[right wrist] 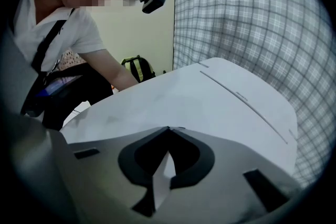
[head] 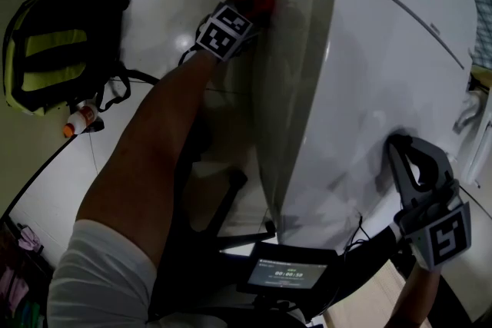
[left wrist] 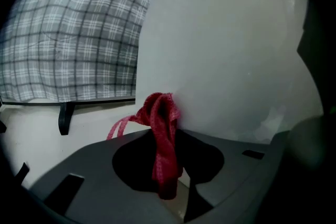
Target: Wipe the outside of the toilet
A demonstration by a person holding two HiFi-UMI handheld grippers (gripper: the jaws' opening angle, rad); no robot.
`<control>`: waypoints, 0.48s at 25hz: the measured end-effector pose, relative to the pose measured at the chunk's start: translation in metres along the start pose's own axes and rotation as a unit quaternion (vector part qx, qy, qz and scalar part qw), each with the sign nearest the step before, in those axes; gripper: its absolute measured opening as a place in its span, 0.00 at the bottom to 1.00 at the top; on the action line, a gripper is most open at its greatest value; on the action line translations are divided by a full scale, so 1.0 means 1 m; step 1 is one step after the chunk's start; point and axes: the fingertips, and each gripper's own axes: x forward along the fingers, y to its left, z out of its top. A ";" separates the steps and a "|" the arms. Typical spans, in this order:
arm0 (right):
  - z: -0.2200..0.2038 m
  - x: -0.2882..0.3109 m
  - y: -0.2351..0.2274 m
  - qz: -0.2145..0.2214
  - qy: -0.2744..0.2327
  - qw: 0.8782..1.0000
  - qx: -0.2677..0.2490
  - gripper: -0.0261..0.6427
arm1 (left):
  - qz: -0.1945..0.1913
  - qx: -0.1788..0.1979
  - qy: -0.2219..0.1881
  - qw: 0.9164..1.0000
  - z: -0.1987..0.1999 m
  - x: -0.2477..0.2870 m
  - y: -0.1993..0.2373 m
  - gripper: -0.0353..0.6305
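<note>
Cloth (left wrist: pixel 160 113): red, clamped between left gripper (left wrist: pixel 169 131) jaws, pressed to toilet (left wrist: pixel 226 50) side.
Right gripper (right wrist: pixel 168 128): jaws together, empty, tips at lid (right wrist: pixel 210 97).

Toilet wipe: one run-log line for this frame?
left gripper: shut on red cloth | cloth: against toilet outer side | right gripper: shut, empty, by toilet

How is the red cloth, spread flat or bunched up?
Bunched up: the cloth hangs as a crumpled wad pinched in the left hand-held gripper, touching the toilet on its side.
</note>
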 end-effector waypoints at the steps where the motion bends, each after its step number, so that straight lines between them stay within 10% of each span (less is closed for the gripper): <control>1: 0.000 0.000 -0.001 -0.003 -0.003 1.000 0.000 0.05 | 0.000 0.001 0.001 1.000 -0.003 -0.002 -0.004 0.19; 12: 0.004 0.000 -0.003 -0.027 -0.024 0.999 -0.004 0.05 | -0.021 0.045 0.025 0.998 -0.039 -0.024 -0.048 0.18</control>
